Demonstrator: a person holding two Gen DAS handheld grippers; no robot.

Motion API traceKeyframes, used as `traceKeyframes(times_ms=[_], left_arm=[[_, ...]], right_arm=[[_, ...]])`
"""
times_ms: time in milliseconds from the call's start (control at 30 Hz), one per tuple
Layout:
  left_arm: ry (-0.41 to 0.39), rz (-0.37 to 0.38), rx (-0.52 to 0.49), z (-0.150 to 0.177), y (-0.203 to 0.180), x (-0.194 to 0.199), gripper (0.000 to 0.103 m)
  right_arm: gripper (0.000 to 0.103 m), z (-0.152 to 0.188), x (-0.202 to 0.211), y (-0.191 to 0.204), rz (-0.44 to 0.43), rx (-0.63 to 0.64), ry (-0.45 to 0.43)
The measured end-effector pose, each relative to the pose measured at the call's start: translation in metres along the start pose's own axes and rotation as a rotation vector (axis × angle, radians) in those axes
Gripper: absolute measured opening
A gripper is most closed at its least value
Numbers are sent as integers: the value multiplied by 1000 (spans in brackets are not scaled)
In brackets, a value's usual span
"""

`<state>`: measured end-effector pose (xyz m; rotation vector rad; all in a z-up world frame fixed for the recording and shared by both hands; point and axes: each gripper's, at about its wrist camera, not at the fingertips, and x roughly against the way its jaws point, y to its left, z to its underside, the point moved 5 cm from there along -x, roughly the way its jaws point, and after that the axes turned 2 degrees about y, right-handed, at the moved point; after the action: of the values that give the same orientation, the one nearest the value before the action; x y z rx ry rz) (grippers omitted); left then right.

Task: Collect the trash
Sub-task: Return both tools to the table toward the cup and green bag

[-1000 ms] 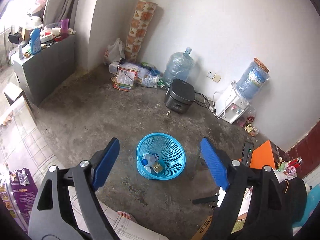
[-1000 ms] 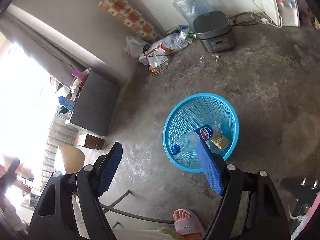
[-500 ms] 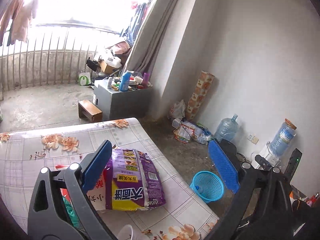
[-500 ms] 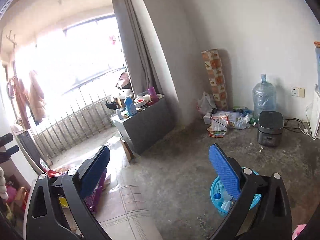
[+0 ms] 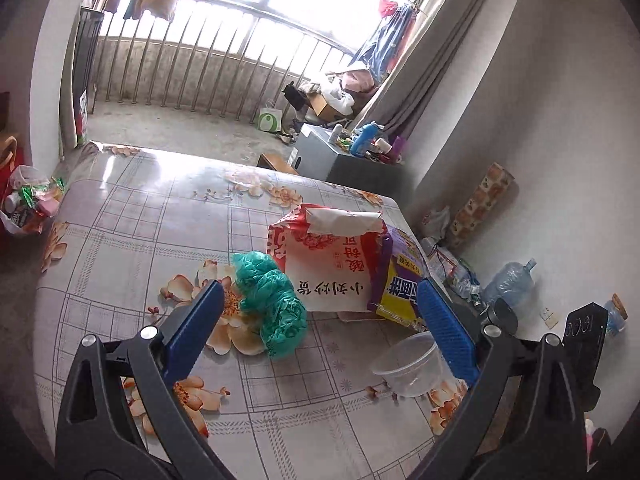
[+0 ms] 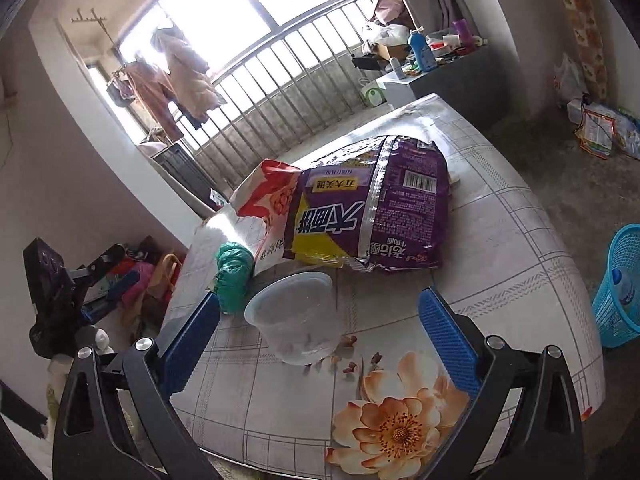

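Step, judged: selecting next trash on floral-patterned tablecloth table [image 5: 132,216].
Left gripper [image 5: 320,320]: fingers spread, empty, facing crumpled green plastic bag [image 5: 272,300].
Right gripper [image 6: 320,320]: fingers spread, empty, facing clear plastic tub [image 6: 296,316].
Purple noodle packet [image 6: 380,216], red-white paper bag [image 5: 332,268] behind.
Next: close on one item, carry to blue mesh basket [image 6: 620,288] on floor.

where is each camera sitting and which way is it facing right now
Left wrist: on the left gripper, above the table, facing the window; its own open blue fingers show, with the green bag between them.
Right wrist: on the right gripper, low at the table edge, facing the clear tub; open fingers show, blue basket at right.
Shared: green bag, tub, purple packet, red-and-white bag.
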<state>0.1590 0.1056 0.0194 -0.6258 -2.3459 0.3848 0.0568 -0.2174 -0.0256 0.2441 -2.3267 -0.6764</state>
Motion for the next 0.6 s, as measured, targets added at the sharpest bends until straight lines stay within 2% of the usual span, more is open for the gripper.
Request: traceKeyframes(times_ms=[167,400,567,600], left_arm=[[77,26,26,20,12,-28,90],[191,4,38,30,19,-82,76],[266,-15,93,38,31,-113,66],[278,-11,112,40,34,-117,61]], right_arm=[[96,12,-31,29,-11,59,102],[93,10,-57,31,18,86,175],[90,14,-80,31,19,86,242],[89,15,-84,32,16,85,255]])
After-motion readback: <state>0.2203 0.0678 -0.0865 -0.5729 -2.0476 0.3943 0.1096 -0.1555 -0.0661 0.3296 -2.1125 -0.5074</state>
